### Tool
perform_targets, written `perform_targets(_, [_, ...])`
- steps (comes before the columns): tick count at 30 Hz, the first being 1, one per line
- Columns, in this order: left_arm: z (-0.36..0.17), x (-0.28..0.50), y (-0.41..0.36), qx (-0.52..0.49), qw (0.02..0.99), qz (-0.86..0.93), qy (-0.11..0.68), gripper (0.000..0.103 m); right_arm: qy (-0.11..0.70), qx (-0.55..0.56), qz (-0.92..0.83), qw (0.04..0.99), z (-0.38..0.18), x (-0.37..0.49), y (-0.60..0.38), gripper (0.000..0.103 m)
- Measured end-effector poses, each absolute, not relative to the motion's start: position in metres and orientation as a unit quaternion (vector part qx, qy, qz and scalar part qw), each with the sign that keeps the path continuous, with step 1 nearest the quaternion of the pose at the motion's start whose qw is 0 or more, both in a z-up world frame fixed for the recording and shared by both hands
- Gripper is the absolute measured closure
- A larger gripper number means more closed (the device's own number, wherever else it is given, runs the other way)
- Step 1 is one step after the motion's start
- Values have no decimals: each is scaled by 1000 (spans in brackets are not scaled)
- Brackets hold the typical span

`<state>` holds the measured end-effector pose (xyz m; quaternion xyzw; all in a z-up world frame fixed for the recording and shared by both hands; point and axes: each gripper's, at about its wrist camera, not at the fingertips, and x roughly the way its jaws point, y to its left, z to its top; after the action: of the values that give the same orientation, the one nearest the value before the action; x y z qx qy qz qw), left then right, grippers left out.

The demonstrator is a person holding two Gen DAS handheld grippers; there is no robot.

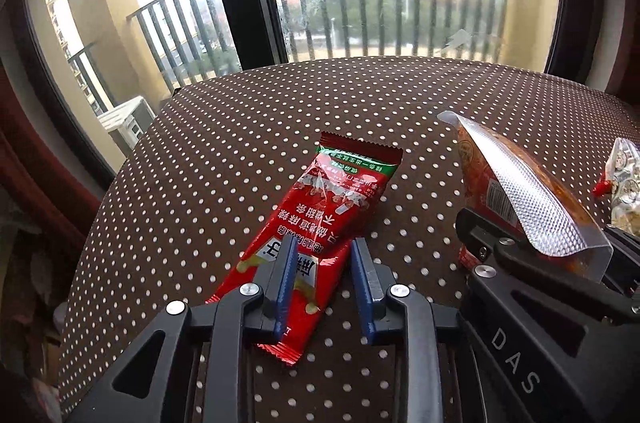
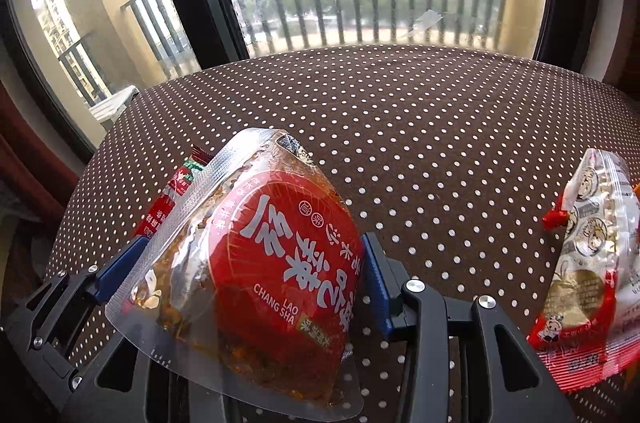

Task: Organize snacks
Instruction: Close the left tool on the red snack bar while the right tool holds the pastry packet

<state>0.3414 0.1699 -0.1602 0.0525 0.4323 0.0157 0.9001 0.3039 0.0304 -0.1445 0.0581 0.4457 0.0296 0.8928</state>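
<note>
Both grippers are mid-carry. The left gripper clamps the long red foil snack packet; the right gripper grips the clear vacuum pouch with a red round label. Next, each needs a spot on the brown polka-dot table, perhaps by the white-and-red bag at its right edge.

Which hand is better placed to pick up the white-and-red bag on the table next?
Right. The white-and-red bag lies just beside the right gripper, while the left gripper is farther off. Both are full: pouch right, red packet left.

red stick sachet: held, tilted | clear spicy pouch: held
</note>
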Motion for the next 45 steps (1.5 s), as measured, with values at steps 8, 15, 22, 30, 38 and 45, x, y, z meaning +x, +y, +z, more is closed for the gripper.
perform_targets(8, [-161,307,150,57,896,19,440,80,454,51,33,889,-141,270,13,57])
perform_targets(15, [-161,274,130,50,891,22,450,81,458,49,39,887,-143,232,-7,57])
perform_targets(22, [-150,249,111,36,887,11,460,65,458,56,48,886,-139,201,-23,57])
perform_targets(30, [-142,269,117,64,893,-5,445,33,436,49,50,897,-127,195,-23,58])
perform_targets(38, [-150,294,125,53,884,-41,462,26,447,51,56,892,-132,214,-16,58])
perform_targets(45, [-156,305,131,28,879,-69,472,30,454,55,56,888,-134,218,-16,58])
